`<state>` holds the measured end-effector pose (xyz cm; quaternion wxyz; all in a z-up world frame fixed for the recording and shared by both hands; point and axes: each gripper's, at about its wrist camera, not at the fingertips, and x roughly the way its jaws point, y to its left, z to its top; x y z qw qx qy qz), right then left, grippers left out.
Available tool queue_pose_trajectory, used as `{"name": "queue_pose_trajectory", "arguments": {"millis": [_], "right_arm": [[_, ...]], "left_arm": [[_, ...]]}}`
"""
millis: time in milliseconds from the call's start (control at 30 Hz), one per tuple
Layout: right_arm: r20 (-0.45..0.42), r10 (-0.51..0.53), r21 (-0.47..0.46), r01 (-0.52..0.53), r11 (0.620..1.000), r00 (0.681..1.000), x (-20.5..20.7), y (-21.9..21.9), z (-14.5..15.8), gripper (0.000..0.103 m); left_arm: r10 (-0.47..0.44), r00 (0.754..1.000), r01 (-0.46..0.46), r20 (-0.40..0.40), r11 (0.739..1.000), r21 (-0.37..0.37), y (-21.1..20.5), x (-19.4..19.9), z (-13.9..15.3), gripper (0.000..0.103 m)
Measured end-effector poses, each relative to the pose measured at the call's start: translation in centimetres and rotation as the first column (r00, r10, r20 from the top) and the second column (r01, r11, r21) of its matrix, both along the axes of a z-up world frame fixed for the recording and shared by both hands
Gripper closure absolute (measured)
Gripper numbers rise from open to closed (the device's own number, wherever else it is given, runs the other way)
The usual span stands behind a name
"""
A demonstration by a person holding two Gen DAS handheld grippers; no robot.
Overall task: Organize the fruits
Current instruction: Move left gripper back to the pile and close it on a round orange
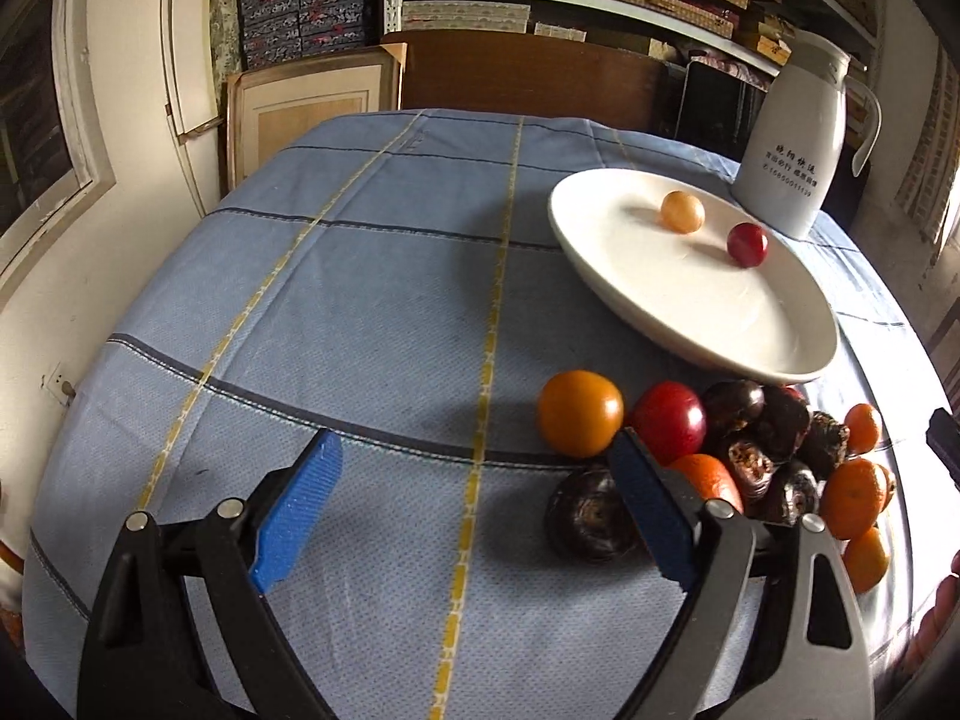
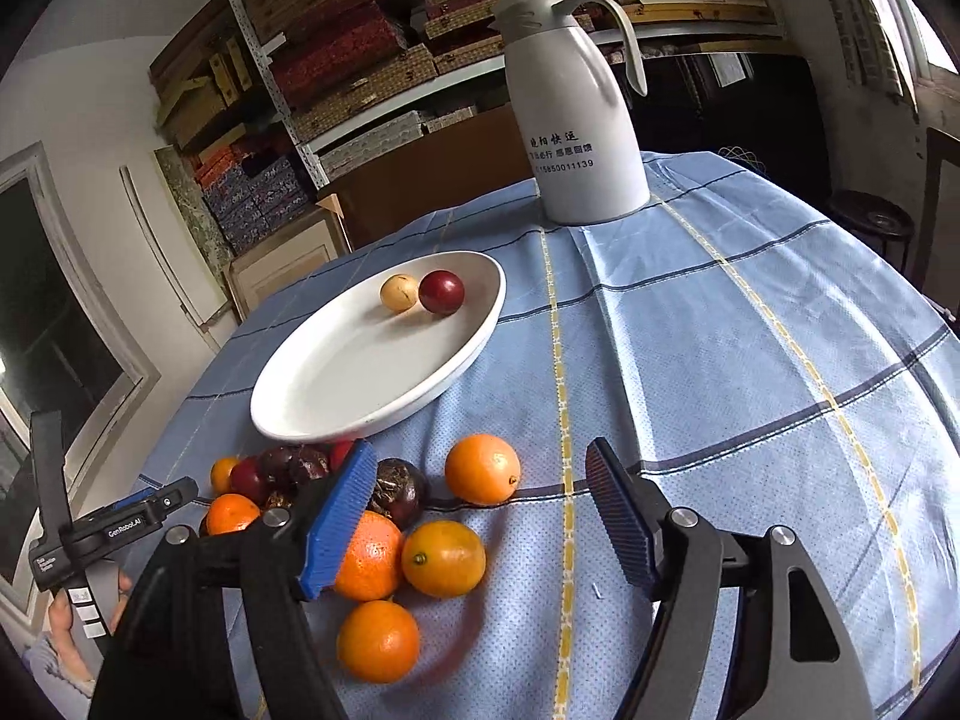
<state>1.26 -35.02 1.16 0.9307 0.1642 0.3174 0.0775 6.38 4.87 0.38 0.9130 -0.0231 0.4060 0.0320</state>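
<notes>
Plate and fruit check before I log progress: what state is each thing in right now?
plate: upright on the cloth, holding two fruits
yellow fruit: on the plate
red fruit: on the plate, beside the yellow one
fruit pile: on the cloth, outside the plate
jug: upright, lid on
left gripper: open, empty
right gripper: open, empty

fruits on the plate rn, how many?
2, both at the far end of the white plate: a pale yellow fruit and a dark red fruit, side by side near the jug. The rest of the plate is bare, nothing hidden.
</notes>
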Motion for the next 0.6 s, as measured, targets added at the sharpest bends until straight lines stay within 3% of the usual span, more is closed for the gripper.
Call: {"name": "queue_pose_trajectory", "arguments": {"millis": [300, 400, 600], "right_arm": [[-0.089, 0.032, 0.035, -0.028, 0.999, 0.996, 0.5, -0.2, -1.3, 0.030], [-0.125, 0.060, 0.078, -0.050, 0.996, 0.990, 0.9, -0.3, -1.9, 0.038], [-0.146, 0.120, 0.059, -0.112, 0.992, 0.982, 0.5, 1.1, -2.4, 0.044]], "left_arm": [[-0.006, 0.999, 0.008, -0.037, 0.999, 0.048, -0.9, 0.6, -0.7, 0.014], [-0.008, 0.999, 0.010, -0.035, 0.999, 0.052, -1.0, 0.8, -0.7, 0.014], [-0.011, 0.999, 0.013, -0.035, 0.999, 0.044, -1.0, 0.6, -0.8, 0.014]]}}
